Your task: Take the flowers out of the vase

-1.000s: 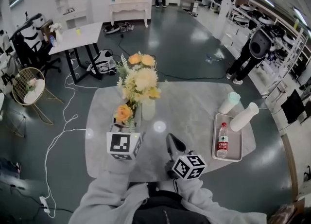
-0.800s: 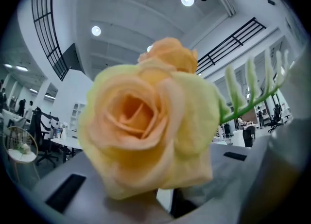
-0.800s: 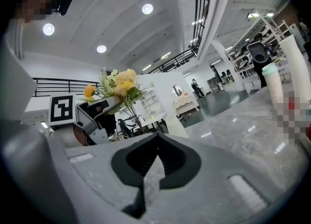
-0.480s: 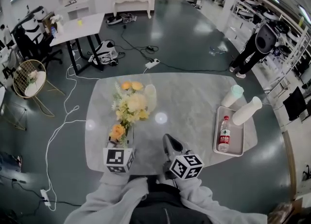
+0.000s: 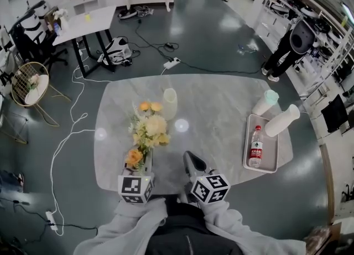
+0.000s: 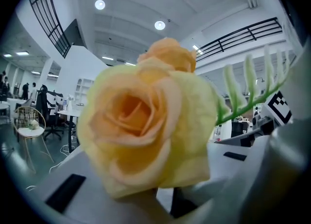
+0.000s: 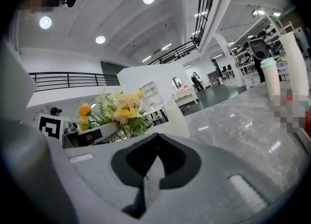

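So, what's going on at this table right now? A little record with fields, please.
flowers: out of the vase, held low over the near side of the table
vase: white, upright, empty, just beyond the flowers
left gripper: shut on the flowers
right gripper: shut, empty
tray: on the table's right side, a bottle lying in it

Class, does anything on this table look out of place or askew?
The flowers lie nearly level in the left gripper, outside the vase; a water bottle lies flat in its tray.
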The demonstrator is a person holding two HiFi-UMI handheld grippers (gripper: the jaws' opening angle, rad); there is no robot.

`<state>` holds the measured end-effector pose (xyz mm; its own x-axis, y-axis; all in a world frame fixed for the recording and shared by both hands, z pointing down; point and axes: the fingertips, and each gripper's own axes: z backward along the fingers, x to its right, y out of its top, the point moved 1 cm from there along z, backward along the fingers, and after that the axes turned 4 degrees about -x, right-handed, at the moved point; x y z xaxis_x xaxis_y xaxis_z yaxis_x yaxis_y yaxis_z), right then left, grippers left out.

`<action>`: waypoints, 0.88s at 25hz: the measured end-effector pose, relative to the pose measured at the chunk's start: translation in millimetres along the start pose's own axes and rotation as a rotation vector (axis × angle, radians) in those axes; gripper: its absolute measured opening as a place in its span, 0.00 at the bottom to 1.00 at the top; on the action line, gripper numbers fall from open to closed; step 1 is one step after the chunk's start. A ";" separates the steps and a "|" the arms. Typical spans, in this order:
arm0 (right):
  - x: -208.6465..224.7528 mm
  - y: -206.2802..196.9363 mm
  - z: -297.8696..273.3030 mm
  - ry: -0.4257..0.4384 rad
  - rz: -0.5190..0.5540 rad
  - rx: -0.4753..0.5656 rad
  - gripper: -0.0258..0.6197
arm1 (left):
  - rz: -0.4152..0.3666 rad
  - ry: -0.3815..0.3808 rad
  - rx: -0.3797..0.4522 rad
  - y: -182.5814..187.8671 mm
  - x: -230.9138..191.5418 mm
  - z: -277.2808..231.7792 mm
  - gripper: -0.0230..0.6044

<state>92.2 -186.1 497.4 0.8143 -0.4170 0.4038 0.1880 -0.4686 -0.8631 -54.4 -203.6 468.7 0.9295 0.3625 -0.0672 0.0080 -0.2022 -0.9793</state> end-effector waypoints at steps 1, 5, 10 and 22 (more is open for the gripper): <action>0.2 -0.1 -1.0 0.002 -0.002 -0.002 0.04 | 0.005 0.000 -0.001 0.3 -0.6 -0.2 0.10; 1.8 -1.8 -0.8 0.010 -0.005 -0.011 0.04 | 0.021 0.000 -0.007 -0.7 -1.2 -0.6 0.10; 6.4 -4.7 2.2 0.006 -0.012 -0.018 0.04 | 0.035 0.000 -0.016 -3.5 -1.4 -0.6 0.10; 1.5 -10.7 1.7 0.013 -0.012 -0.042 0.04 | 0.027 -0.023 -0.020 -1.3 -0.1 -0.6 0.10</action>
<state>92.4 -180.4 506.8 0.8046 -0.4212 0.4186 0.1747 -0.5059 -0.8447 -54.3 -203.9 470.1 0.9206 0.3778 -0.0985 -0.0097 -0.2301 -0.9731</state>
